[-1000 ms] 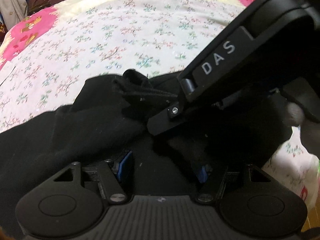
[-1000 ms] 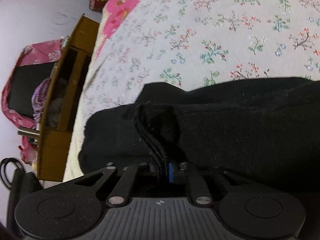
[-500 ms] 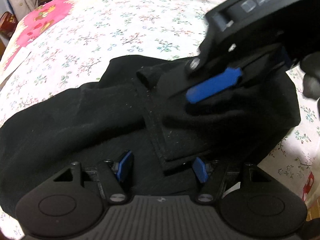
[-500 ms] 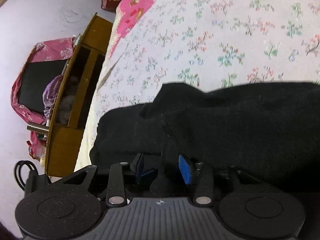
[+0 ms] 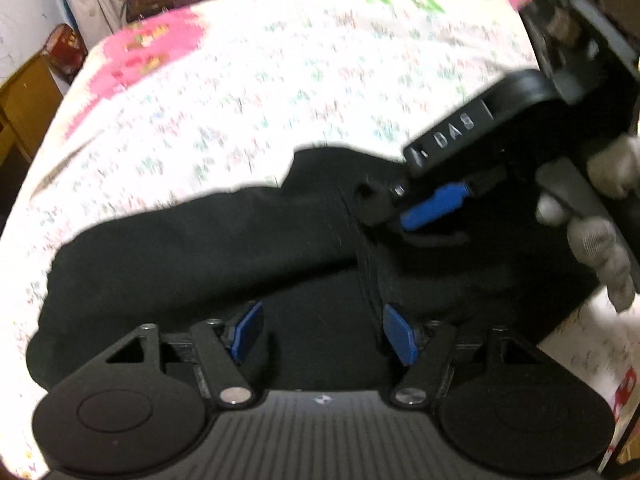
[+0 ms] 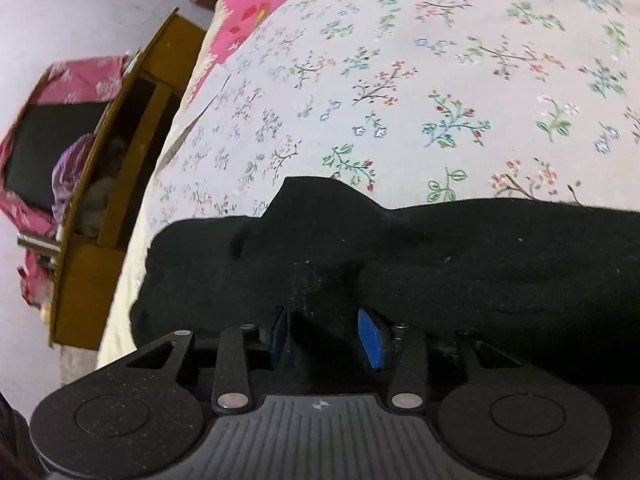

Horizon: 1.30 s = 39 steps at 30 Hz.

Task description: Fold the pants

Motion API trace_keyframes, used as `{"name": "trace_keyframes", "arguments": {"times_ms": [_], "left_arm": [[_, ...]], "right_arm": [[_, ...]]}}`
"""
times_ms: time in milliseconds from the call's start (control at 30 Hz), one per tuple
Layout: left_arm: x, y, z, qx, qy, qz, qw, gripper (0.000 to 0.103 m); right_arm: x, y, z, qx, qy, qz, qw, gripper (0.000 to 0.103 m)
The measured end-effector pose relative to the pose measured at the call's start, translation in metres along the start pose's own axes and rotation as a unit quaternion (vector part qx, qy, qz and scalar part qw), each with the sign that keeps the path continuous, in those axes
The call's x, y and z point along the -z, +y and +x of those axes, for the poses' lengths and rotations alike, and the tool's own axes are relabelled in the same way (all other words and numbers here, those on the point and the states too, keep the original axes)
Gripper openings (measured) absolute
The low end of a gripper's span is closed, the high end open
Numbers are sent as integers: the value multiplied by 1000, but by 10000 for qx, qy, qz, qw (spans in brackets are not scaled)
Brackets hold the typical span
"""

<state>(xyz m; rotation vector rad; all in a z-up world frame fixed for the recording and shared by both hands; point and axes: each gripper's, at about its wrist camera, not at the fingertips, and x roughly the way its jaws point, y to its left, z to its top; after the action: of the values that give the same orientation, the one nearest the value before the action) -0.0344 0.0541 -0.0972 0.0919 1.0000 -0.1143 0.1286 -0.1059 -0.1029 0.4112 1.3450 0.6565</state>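
Hovering with my left gripper (image 5: 322, 330) at lower centre of its frame, blue pads spread apart, nothing between them, just black cloth underneath. Right gripper (image 6: 328, 334) same story in its own view: pads parted, a small raised tuck of fabric sits in the gap but the pads don't look pressed on it, so I read it as released. In the left view my right gripper (image 5: 404, 210) shows at right of centre, one blue pad visible over the cloth, my gloved right hand (image 5: 592, 216) at the right edge. Pants (image 5: 208, 248) lie as a compact black bundle across the lower half of both frames, on the floral bedsheet (image 6: 440, 80). Wooden cabinet (image 6: 104, 216) at left edge. My read: at least one fold is laid and dropped; outline is lumpy, with an uneven bump on the far edge, so probably one more fold or some smoothing is left. Left view is blurred, can't count layers.
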Motion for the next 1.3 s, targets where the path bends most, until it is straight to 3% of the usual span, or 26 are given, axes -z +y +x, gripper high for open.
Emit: {"name": "trace_keyframes", "arguments": {"times_ms": [133, 233, 400, 500, 533, 667, 767, 833, 933, 1033, 1200, 1233, 1300], "left_arm": [[-17, -2, -16, 137, -411, -55, 9990, 78], [-25, -18, -2, 392, -465, 25, 9981, 80], [-24, -38, 31, 523, -310, 94, 9981, 79], [-11, -41, 51, 458, 147, 106, 9988, 80], [-8, -42, 54, 474, 221, 98, 9986, 81], [-22, -43, 42, 353, 255, 189, 9989, 80], [-32, -48, 29, 263, 61, 199, 9994, 80], [-36, -56, 24, 238, -109, 301, 9992, 80], [-42, -69, 40, 229, -132, 511, 9983, 81], [-35, -78, 60, 44, 93, 652, 9978, 82], [-34, -59, 49, -118, 114, 530, 9985, 82], [-35, -57, 45, -195, 28, 539, 9984, 82], [-38, -51, 37, -260, -126, 482, 9984, 82]], "right_arm": [[-8, -1, -21, -348, -292, 249, 9987, 29], [-11, -7, -26, -669, -421, 572, 9952, 28], [-6, -37, -39, -383, -606, 801, 9942, 26], [3, -69, -65, -24, -781, 967, 9922, 10], [4, -81, -72, 155, -800, 1073, 9909, 0], [7, -120, -97, 394, -1045, 1569, 9813, 0], [5, -111, -113, 356, -1315, 1327, 9817, 6], [2, -110, -112, 318, -1266, 1211, 9840, 2], [1, -134, -102, 611, -1153, 1349, 9822, 0], [0, -157, -97, 481, -1181, 1794, 9755, 0], [-17, -149, -126, 935, -1441, 1522, 9733, 0], [-22, -144, -128, 949, -1447, 1414, 9747, 7], [-29, -128, -128, 1077, -1431, 995, 9788, 7]]}}
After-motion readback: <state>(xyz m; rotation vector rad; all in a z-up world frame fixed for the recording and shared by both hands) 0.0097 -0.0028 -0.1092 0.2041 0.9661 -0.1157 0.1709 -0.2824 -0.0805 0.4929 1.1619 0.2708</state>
